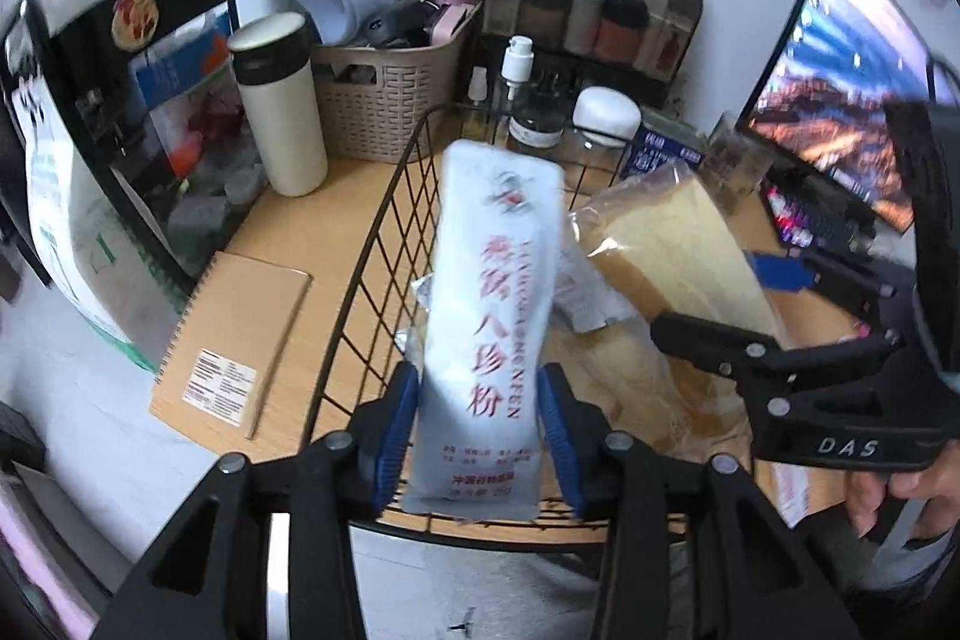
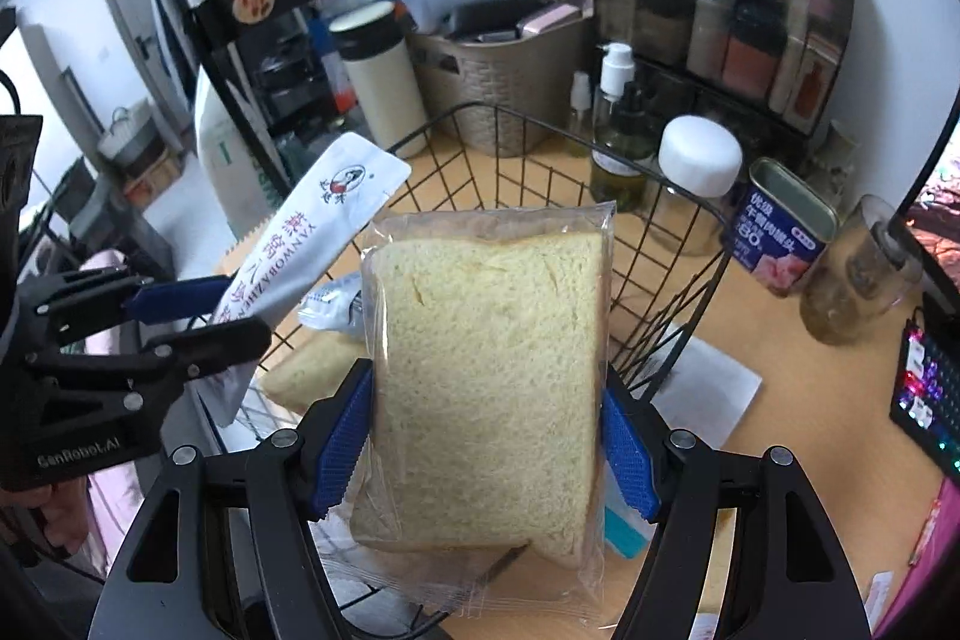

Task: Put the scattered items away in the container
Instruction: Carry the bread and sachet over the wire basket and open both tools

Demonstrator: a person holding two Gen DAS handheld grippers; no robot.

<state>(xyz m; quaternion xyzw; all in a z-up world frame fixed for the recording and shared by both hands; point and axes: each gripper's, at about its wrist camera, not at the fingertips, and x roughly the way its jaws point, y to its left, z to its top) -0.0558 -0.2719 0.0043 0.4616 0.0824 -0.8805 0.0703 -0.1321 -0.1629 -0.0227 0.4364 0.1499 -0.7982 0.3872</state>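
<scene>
A: Report the left gripper (image 1: 477, 430).

B: Its jaws are clenched on the long white powder sachet with red lettering (image 1: 489, 316), blue pads pressing both long edges near the lower end. The sachet stands nearly upright above the black wire-grid basket (image 1: 384, 232), its top leaning toward 12 o'clock.

A: And the right gripper (image 2: 486, 436)?

B: Its jaws are grasping the clear-wrapped slice of pale yellow bread (image 2: 489, 370) by its two side edges. The slice is held upright over the near half of the basket.

A: Basket contents?

B: In the right wrist view, a small blue-and-white packet (image 2: 330, 307) lies on the basket floor at 9 o'clock from the bread. A further wrapped bread piece (image 1: 630, 388) lies below it, seen in the left wrist view.

A: Surroundings on the wooden surface (image 2: 798, 376)?

B: A blue rectangular meat tin (image 2: 780, 232) stands at 3 o'clock outside the basket. A kraft spiral notebook (image 1: 234, 340) lies at 9 o'clock outside it.
</scene>
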